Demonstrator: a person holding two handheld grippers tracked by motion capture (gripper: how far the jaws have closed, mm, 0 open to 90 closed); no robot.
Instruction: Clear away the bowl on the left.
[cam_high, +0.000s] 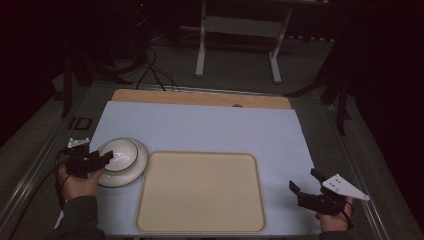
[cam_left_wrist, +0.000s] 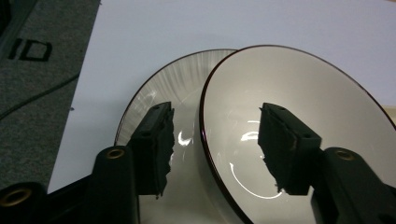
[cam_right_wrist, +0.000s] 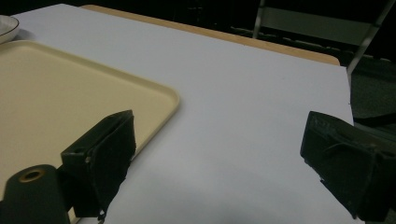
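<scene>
Left gripper open, jaws straddling near rim of bowl on plate; glazed, slippery, fragile, so pinch rim firmly.

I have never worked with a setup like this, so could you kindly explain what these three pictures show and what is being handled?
A person sits at a table and holds a hand-held gripper in each hand. The high view looks down from above; the other two come from cameras riding on each gripper, looking along its black jaws.

On the white surface lie an empty beige tray and, left of it, a bowl standing on a plate.

The left gripper straddles the bowl's rim, one jaw outside, one inside. The pads do not yet seem to press on it, so nothing is held. The right gripper waits open over bare table beside the tray.
</scene>
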